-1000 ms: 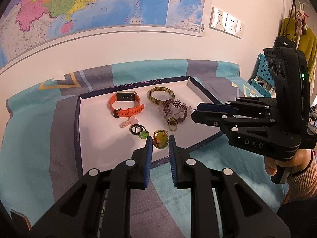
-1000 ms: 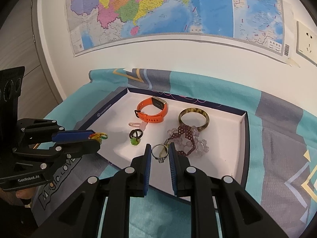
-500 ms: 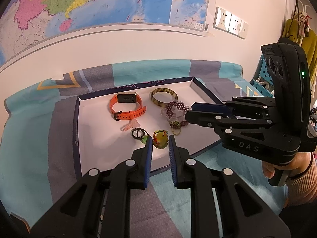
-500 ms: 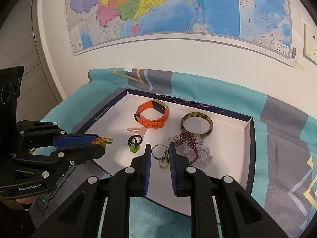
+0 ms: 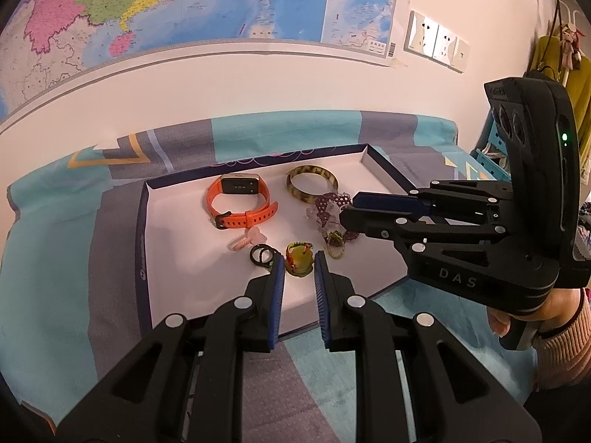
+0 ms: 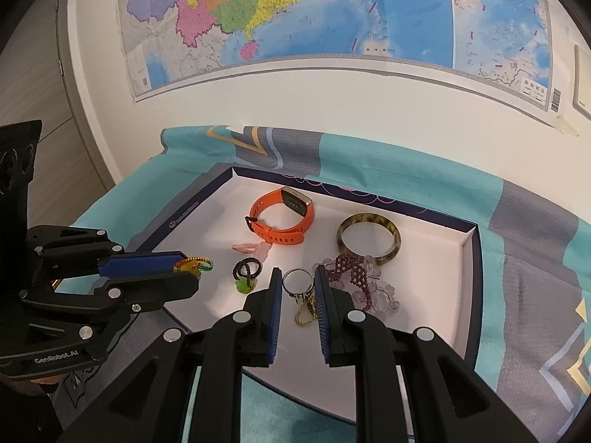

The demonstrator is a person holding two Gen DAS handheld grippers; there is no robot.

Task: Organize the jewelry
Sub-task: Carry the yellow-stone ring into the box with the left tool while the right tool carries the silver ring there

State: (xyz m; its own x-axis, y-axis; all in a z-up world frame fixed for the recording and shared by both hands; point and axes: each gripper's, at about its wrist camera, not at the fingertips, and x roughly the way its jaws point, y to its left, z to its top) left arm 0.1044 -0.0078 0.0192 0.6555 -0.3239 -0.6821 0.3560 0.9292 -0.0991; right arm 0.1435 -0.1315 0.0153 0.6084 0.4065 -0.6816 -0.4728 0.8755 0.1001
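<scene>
A white tray [image 5: 177,258] with a dark rim holds jewelry: an orange watch [image 5: 240,203], a mottled bangle [image 5: 312,184], a purple bead bracelet [image 5: 328,206], a pink clip [image 5: 245,240] and a black ring [image 5: 262,254]. My left gripper [image 5: 299,264] is shut on a yellow-green ring [image 5: 300,258] and holds it over the tray's front. My right gripper [image 6: 298,282] is shut on a silver ring with a gold chain [image 6: 297,284] over the tray. In the right wrist view the watch [image 6: 282,217], bangle [image 6: 369,236] and bead bracelet [image 6: 354,280] lie behind it.
The tray sits on a teal and grey cloth [image 5: 55,251] against a white wall with a map [image 5: 147,7]. Wall sockets [image 5: 436,44] are at the upper right. The person's hand [image 5: 535,317] holds the right gripper's handle.
Both grippers have moved a little further over the tray, each still holding its ring. The right gripper has come closer to the left one.
</scene>
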